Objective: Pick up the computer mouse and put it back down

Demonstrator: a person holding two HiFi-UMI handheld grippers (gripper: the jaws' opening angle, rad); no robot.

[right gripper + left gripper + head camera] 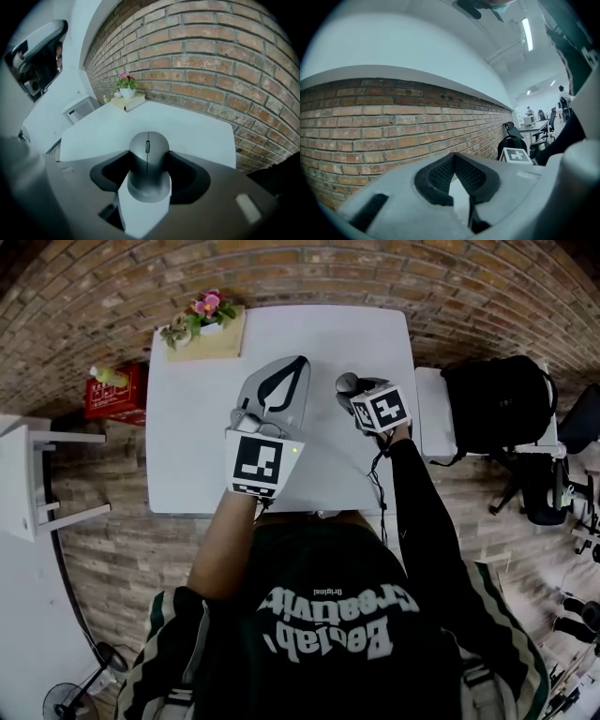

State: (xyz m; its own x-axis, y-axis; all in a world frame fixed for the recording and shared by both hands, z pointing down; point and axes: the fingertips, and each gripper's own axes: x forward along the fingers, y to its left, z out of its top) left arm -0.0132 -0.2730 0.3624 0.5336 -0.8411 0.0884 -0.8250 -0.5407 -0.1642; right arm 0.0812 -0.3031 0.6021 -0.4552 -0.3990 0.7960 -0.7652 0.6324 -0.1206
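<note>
The grey computer mouse (149,164) sits between the dark pads of my right gripper (149,174), which press on both its sides, and it hangs above the white table (197,136). In the head view the mouse (346,383) shows just ahead of that gripper's marker cube (381,410), near the table's right side. My left gripper (301,361) hovers over the middle of the table (187,446), pointing at the brick wall. Its fingertips (449,158) meet with nothing between them.
A potted pink flower (204,313) stands on a book (217,341) at the table's far left corner. A black backpack (497,404) rests on a seat right of the table. A red box (111,392) and a white stool (33,474) sit on the floor at the left.
</note>
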